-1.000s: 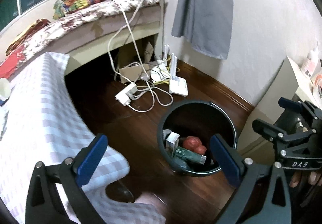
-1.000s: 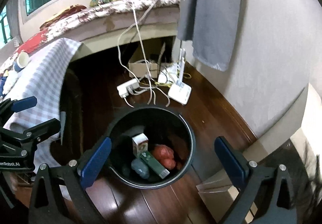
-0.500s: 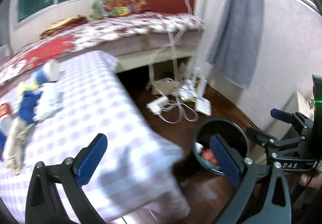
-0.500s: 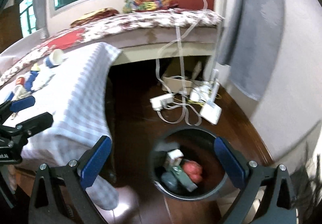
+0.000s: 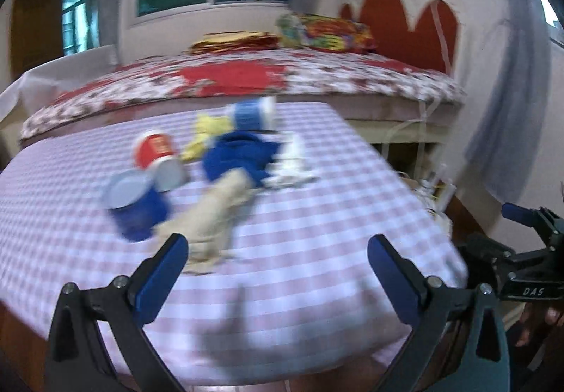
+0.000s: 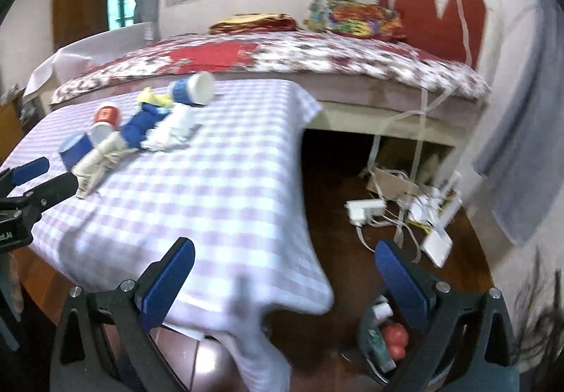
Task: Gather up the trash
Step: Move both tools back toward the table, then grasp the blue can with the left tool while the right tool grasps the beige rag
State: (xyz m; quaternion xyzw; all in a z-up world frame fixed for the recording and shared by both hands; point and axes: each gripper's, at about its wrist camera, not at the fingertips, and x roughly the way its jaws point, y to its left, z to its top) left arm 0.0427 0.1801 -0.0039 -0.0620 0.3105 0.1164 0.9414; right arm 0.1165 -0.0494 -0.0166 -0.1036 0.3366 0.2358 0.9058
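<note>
Left wrist view: the trash lies blurred on the checked tablecloth (image 5: 317, 244), with a blue cup (image 5: 135, 207), a red cup (image 5: 157, 154), a blue rag (image 5: 239, 159) and beige cloth (image 5: 215, 212). The left gripper (image 5: 276, 259) gapes wide, empty. Only the right wrist view shows the bin (image 6: 366, 339) on the floor, holding red balls (image 6: 396, 344) and a green box (image 6: 379, 348). The right gripper (image 6: 283, 267) is wide apart, empty.

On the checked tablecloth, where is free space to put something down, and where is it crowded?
The checked tablecloth is bare on its near half and along the right edge toward the bed. The far left part is crowded: blue cup, red cup, beige cloth, blue cloth, white cloth.
</note>
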